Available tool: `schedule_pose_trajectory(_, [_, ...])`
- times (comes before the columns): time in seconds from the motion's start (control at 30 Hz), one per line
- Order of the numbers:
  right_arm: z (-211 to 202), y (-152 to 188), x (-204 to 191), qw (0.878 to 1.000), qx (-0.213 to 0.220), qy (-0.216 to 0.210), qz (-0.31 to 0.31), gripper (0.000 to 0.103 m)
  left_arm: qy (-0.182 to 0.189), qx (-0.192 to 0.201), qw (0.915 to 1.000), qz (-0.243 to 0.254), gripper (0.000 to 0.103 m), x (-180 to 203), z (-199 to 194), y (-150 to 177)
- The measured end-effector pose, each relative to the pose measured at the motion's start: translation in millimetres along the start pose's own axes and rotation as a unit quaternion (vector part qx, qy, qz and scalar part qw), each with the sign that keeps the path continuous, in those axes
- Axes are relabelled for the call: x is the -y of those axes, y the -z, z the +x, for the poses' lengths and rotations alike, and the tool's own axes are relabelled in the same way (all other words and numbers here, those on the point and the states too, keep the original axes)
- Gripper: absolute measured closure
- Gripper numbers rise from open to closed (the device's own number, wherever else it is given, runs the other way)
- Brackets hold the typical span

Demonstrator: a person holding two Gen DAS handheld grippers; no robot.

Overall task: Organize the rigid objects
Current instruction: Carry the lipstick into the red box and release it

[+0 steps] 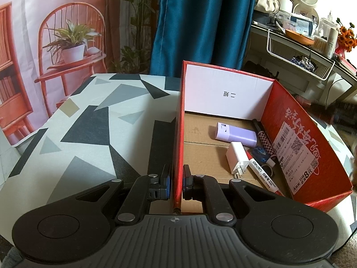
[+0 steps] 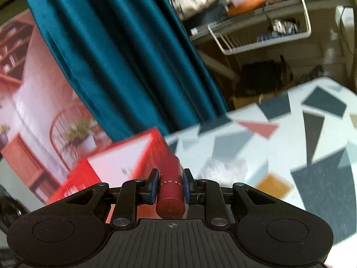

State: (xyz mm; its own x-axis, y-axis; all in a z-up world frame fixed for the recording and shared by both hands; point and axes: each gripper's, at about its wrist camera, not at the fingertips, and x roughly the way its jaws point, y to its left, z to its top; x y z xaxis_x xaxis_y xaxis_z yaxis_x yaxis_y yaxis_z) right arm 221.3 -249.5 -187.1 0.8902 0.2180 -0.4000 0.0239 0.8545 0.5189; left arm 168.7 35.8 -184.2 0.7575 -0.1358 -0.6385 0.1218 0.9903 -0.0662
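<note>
My left gripper (image 1: 177,184) is shut on the left wall of the red cardboard box (image 1: 178,120), one finger outside and one inside. Inside the box lie a purple case (image 1: 235,134), a white charger plug (image 1: 237,157), a white marker (image 1: 262,174), a checkered pen (image 1: 265,143) and a blue tape dispenser (image 1: 261,151). My right gripper (image 2: 170,184) is shut on a dark red cylinder (image 2: 170,187), held above the table to the right of the box (image 2: 125,160). The right wrist view is blurred.
The table (image 1: 78,134) has a white cloth with grey and black triangles. A teal curtain (image 1: 200,22) hangs behind it. A cluttered shelf with a white wire basket (image 1: 299,58) stands at the far right. A crumpled clear wrapper (image 2: 223,165) lies on the table.
</note>
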Motion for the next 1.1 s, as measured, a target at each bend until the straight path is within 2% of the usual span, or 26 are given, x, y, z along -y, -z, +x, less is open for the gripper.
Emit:
schedule_pose_trajectory(0.07, [-4.5,-11.7,-10.0,1.0,0.015,-0.015,-0.011,0.082,0.0,0.0,1.0,0.0,0.093,0.0,0.0,0.1])
schedule_pose_trajectory(0.17, [-4.0,-25.1,-37.1,0.997,0.011,-0.045,-0.055,0.082,0.0,0.0,1.0,0.0,0.093,-0.3,-0.1,0.1])
schedule_pose_trajectory(0.33, [15.7,-15.2,-77.9,0.987,-0.049,-0.065,-0.138,0.082,0.002,0.0,1.0,-0.002,0.093,-0.7,-0.2,0.3])
schedule_pose_trajectory(0.43, [27.8,3.0,-94.4,0.978,-0.089,-0.062,-0.18,0.082,0.003,0.001,1.0,-0.001,0.093,-0.1,0.0,0.2])
schedule_pose_trajectory(0.6, [35.7,27.5,-117.8,0.963,-0.128,-0.051,-0.232,0.082,0.003,0.001,1.0,-0.002,0.093,-0.1,0.3,0.1])
schedule_pose_trajectory(0.8, [33.1,37.1,-127.5,0.956,-0.141,-0.045,-0.253,0.083,0.004,0.001,1.0,-0.002,0.093,-0.2,0.5,0.1])
schedule_pose_trajectory(0.83, [32.8,37.5,-128.3,0.956,-0.141,-0.043,-0.253,0.087,0.004,0.001,1.0,-0.002,0.093,-0.2,0.5,0.1])
schedule_pose_trajectory(0.9, [32.2,37.6,-129.1,0.957,-0.139,-0.042,-0.251,0.093,0.003,0.001,1.0,-0.002,0.093,-0.1,0.5,0.1])
schedule_pose_trajectory(1.1, [27.3,28.3,-119.0,0.964,-0.112,-0.037,-0.238,0.093,0.003,0.001,1.0,-0.003,0.093,0.4,0.4,0.3])
